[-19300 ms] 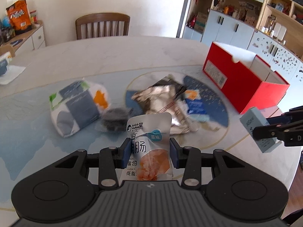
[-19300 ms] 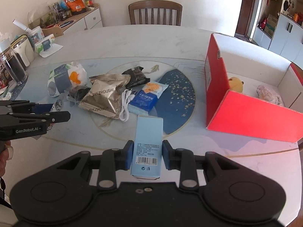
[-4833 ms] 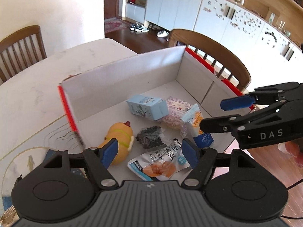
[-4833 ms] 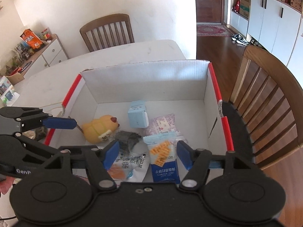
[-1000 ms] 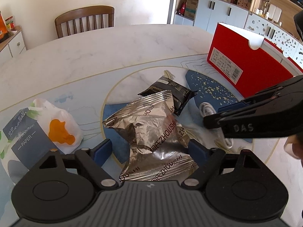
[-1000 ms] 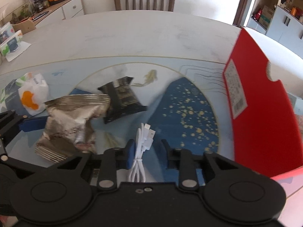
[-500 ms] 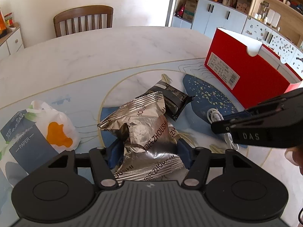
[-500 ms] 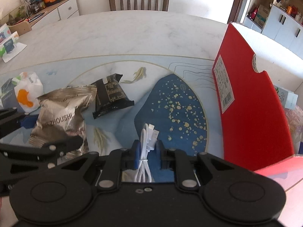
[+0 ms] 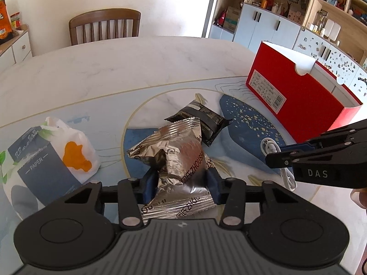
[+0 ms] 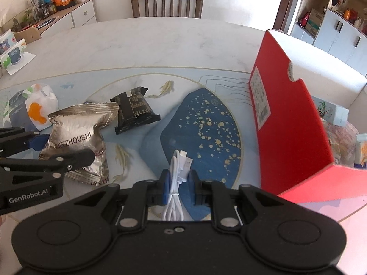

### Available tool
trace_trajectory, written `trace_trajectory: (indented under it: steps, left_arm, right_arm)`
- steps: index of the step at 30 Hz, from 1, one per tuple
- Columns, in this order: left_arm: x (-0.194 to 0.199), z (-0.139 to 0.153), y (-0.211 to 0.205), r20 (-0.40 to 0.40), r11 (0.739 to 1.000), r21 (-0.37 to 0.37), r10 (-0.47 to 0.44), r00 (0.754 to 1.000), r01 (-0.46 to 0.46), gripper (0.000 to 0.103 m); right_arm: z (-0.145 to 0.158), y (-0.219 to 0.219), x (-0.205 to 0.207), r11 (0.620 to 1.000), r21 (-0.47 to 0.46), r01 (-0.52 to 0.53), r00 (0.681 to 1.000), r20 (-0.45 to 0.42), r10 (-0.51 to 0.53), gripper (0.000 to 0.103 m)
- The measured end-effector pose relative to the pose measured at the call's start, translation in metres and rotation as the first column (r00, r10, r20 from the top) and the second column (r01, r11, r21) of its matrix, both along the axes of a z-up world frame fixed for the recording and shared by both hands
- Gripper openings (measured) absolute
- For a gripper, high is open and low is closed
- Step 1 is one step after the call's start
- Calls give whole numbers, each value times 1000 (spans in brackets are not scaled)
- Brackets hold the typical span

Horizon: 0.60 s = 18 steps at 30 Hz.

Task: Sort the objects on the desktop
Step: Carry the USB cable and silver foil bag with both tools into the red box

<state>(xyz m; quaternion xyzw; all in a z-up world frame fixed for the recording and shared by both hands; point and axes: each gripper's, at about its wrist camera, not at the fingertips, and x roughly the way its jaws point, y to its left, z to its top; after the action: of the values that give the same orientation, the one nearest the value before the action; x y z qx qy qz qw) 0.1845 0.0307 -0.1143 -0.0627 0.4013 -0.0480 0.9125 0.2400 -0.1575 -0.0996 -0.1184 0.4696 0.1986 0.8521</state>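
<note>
A crinkled silver snack bag lies on the table. My left gripper is closing on its lower half, and both blue pads press into the foil. In the right wrist view the same bag sits at the left between the left gripper's fingers. My right gripper is shut on a coiled white cable, whose plugs stick out ahead of the pads. In the left wrist view the cable shows beside the right gripper at the right.
A black snack packet lies just beyond the silver bag. A tissue pack in a white wrapper sits at the left. An open red box holding several items stands at the right. A wooden chair stands past the table's far edge.
My left gripper's jaws have come in from wide apart onto the silver bag, crumpling it. The right gripper shut on the white cable and has kept its hold.
</note>
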Motion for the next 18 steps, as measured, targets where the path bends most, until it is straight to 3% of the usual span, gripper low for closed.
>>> trace_trajectory:
  steps: [18]
  left_arm:
    - [-20, 30, -27, 45, 997, -45, -53, 998, 55, 43]
  right_arm:
    - [36, -18, -28, 999, 31, -39, 999, 4, 39, 16]
